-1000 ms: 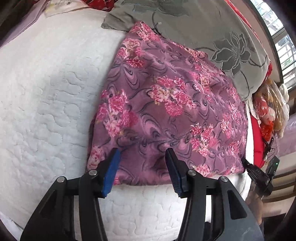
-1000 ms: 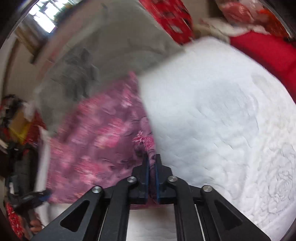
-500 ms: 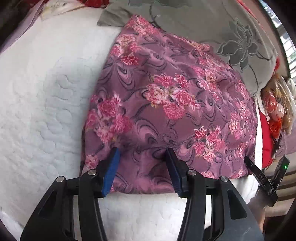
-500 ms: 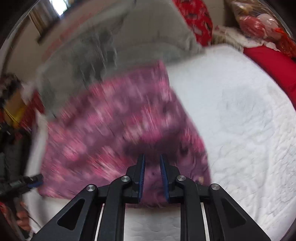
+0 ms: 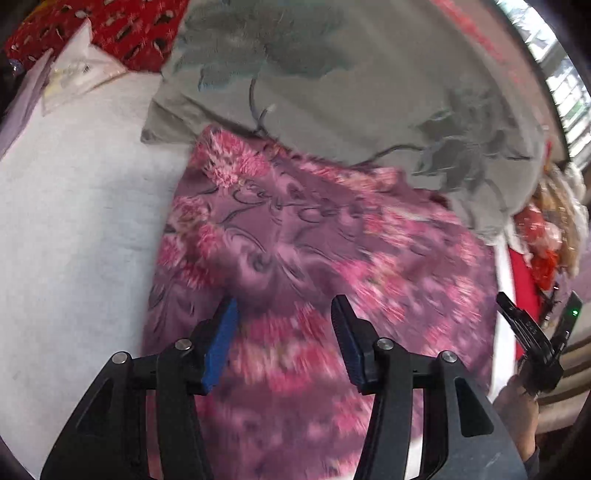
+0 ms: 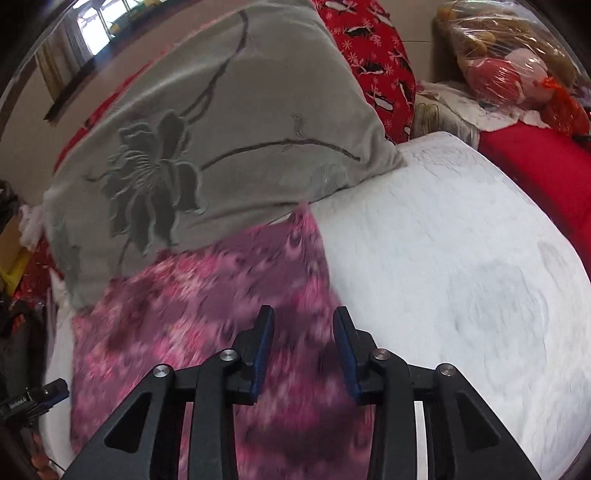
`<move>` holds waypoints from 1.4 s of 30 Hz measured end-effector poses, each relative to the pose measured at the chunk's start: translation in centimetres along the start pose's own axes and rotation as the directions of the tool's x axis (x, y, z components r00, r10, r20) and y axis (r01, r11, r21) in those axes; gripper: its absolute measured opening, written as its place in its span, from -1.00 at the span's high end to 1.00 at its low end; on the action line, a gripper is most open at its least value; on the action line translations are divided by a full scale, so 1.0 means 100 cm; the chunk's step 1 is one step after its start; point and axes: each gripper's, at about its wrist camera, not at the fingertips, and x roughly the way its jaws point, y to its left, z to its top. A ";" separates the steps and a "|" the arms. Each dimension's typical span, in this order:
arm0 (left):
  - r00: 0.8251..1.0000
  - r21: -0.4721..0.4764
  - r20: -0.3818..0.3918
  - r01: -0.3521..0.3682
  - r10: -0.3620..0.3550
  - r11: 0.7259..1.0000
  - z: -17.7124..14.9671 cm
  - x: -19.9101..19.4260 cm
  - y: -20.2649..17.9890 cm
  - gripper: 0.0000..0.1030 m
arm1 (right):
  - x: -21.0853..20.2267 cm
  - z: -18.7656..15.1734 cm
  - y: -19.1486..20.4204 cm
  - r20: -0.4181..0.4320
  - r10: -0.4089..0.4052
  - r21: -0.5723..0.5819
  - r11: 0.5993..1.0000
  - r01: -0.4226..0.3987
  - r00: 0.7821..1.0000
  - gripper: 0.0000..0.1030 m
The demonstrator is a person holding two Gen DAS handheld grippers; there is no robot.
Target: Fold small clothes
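Observation:
A purple garment with pink flowers (image 5: 314, 258) (image 6: 207, 306) lies folded flat on the white quilted bed (image 5: 74, 221) (image 6: 461, 258). My left gripper (image 5: 282, 314) hovers over its near part, open, with nothing between the blue pads. My right gripper (image 6: 303, 325) hangs above the garment's right side; its jaws are opening and nothing is pinched between them. In the left wrist view the right gripper (image 5: 532, 332) shows at the far right edge, held by a hand (image 5: 517, 417). The left gripper (image 6: 33, 400) peeks in at the lower left of the right wrist view.
A grey pillow with a dark flower pattern (image 5: 351, 92) (image 6: 192, 140) lies against the garment's far edge. Red patterned bedding (image 5: 110, 26) (image 6: 373, 59) and a red cushion (image 6: 535, 166) border the bed. Plastic-wrapped soft toys (image 6: 509, 70) sit at the back right.
The right gripper let go of the garment's edge, opened and rose. Both grippers moved forward over the garment, which now lies flat. The left jaws kept their width.

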 end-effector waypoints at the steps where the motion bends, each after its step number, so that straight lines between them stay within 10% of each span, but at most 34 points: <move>1: 1.000 -0.003 -0.014 -0.023 0.022 1.000 0.003 0.011 0.001 -0.03 | 0.008 -0.001 -0.002 -0.014 -0.023 -0.010 1.000 0.023 1.000 0.31; 9: 0.995 0.079 0.055 -0.092 0.088 0.993 0.003 0.007 -0.018 -0.27 | 0.029 -0.005 0.000 -0.016 -0.123 -0.048 0.991 0.122 0.992 0.16; 14: 0.984 0.083 0.096 -0.155 0.147 0.985 -0.004 0.000 -0.024 -0.27 | -0.008 -0.007 0.018 0.091 -0.013 -0.083 0.996 0.021 0.996 0.01; 19: 0.981 0.087 0.077 -0.187 0.181 0.978 -0.012 0.010 -0.025 -0.29 | 0.024 -0.028 0.026 -0.059 -0.038 -0.140 0.990 0.029 0.998 -0.20; 27: 0.982 0.091 0.054 -0.185 0.181 0.978 -0.015 0.004 -0.021 -0.29 | -0.022 -0.038 0.050 0.027 0.005 -0.198 0.980 0.000 1.000 -0.21; 36: 0.977 0.092 0.069 -0.209 0.203 0.973 -0.022 -0.022 0.003 -0.29 | 0.000 -0.065 0.069 -0.089 -0.036 -0.286 0.958 0.009 0.995 -0.22; 42: 0.987 0.012 0.063 -0.148 0.147 0.989 0.008 -0.032 0.031 -0.29 | -0.016 -0.021 0.039 -0.029 0.037 -0.073 0.997 -0.039 0.999 -0.22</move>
